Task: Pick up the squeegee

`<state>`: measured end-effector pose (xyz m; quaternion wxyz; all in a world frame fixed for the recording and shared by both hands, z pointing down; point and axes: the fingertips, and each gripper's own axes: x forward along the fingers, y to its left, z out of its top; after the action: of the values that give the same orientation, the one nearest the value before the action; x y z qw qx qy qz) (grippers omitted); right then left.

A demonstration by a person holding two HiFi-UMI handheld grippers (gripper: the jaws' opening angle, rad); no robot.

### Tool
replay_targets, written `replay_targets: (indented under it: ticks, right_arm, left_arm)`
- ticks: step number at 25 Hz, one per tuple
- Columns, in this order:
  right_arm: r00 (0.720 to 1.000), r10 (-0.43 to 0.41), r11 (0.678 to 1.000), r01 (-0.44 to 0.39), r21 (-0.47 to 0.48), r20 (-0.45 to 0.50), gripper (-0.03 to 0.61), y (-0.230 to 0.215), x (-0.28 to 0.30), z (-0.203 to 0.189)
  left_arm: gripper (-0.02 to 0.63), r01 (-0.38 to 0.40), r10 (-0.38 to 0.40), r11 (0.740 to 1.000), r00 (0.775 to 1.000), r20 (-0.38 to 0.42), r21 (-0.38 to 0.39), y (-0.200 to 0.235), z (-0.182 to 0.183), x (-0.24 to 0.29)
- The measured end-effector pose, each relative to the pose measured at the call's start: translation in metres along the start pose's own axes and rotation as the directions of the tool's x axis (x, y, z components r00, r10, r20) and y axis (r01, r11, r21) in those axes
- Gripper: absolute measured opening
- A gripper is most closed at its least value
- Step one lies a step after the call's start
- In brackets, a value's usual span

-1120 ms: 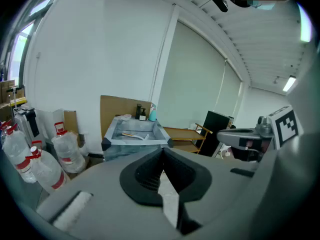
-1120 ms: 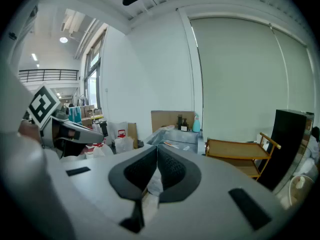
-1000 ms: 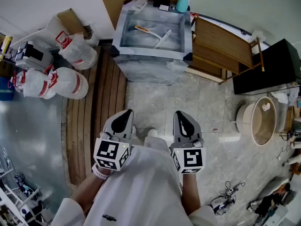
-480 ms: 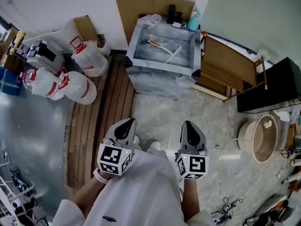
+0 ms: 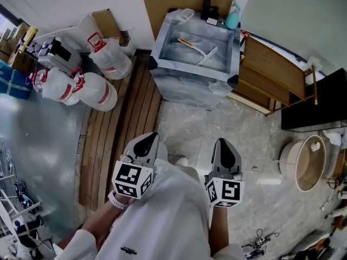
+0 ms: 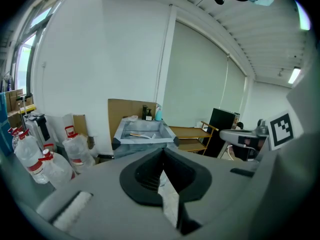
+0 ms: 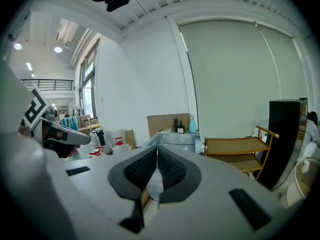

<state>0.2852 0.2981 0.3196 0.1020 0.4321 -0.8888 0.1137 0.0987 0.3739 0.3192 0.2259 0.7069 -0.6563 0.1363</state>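
The squeegee [image 5: 206, 54], white blade with a tan handle, lies inside the grey plastic-wrapped sink [image 5: 162, 46] at the top of the head view. It shows small and far off in the left gripper view, squeegee [image 6: 142, 135] in the sink [image 6: 120, 135]. Both grippers are held close to the person's body, well short of the sink. My left gripper [image 5: 146, 140] is shut with nothing in it; its jaws meet at the tips [image 6: 162, 151]. My right gripper [image 5: 224, 144] is also shut and holds nothing [image 7: 157, 149].
Large water bottles [image 5: 81, 85] lie at the left beside a wooden slat platform [image 5: 124, 129]. Right of the sink stand a wooden shelf [image 5: 276, 75] and a black cabinet [image 5: 320, 107]. A round tub [image 5: 306, 156] sits on the stone floor. Bottles [image 5: 233, 16] stand on the sink's back rim.
The head view has swung, so the sink now sits further right in the picture. Both grippers stay shut, side by side in front of the body.
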Motion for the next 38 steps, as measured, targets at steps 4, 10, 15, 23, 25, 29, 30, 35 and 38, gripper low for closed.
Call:
replay_targets:
  ticks: [4, 10, 15, 23, 25, 29, 30, 35, 38]
  right_arm:
    - [1.0, 0.004, 1.0, -0.004, -0.001, -0.012, 0.006, -0.004, 0.013, 0.001]
    - [1.0, 0.0, 1.0, -0.001, -0.028, -0.012, 0.006, -0.006, 0.073, 0.015]
    - [0.999, -0.03, 0.998, 0.029, -0.056, -0.013, 0.006, -0.003, 0.147, 0.044]
    - [0.996, -0.09, 0.993, 0.088, -0.081, -0.022, 0.006, 0.013, 0.274, 0.101]
    - [0.994, -0.105, 0.992, 0.104, -0.077, -0.015, 0.006, 0.018, 0.303, 0.113]
    - [0.993, -0.119, 0.99, 0.118, -0.076, -0.007, 0.006, 0.025, 0.347, 0.131]
    - [0.993, -0.116, 0.99, 0.115, -0.078, -0.009, 0.006, 0.026, 0.355, 0.133]
    - [0.995, -0.087, 0.992, 0.081, -0.094, -0.053, 0.006, 0.025, 0.379, 0.132]
    - [0.995, -0.066, 0.993, 0.058, -0.103, -0.075, 0.006, 0.02, 0.388, 0.13]
  left_arm:
    - [0.005, 0.0, 0.0, 1.0, 1.0, -0.001, -0.013, 0.007, 0.006, 0.014]
    - [0.005, 0.024, -0.023, 0.999, 1.0, 0.015, -0.035, 0.038, 0.027, 0.058]
    - [0.005, 0.054, -0.053, 0.998, 0.998, 0.027, -0.041, 0.096, 0.066, 0.109]
    - [0.005, 0.118, -0.117, 0.993, 0.992, 0.048, -0.02, 0.194, 0.147, 0.185]
    - [0.005, 0.135, -0.133, 0.991, 0.99, 0.047, -0.022, 0.215, 0.158, 0.202]
    - [0.005, 0.154, -0.152, 0.987, 0.987, 0.047, -0.035, 0.244, 0.174, 0.227]
    - [0.005, 0.156, -0.154, 0.987, 0.987, 0.047, -0.036, 0.248, 0.178, 0.233]
    - [0.005, 0.152, -0.149, 0.987, 0.987, 0.053, -0.057, 0.256, 0.194, 0.251]
    - [0.005, 0.138, -0.135, 0.988, 0.99, 0.052, -0.071, 0.256, 0.2, 0.257]
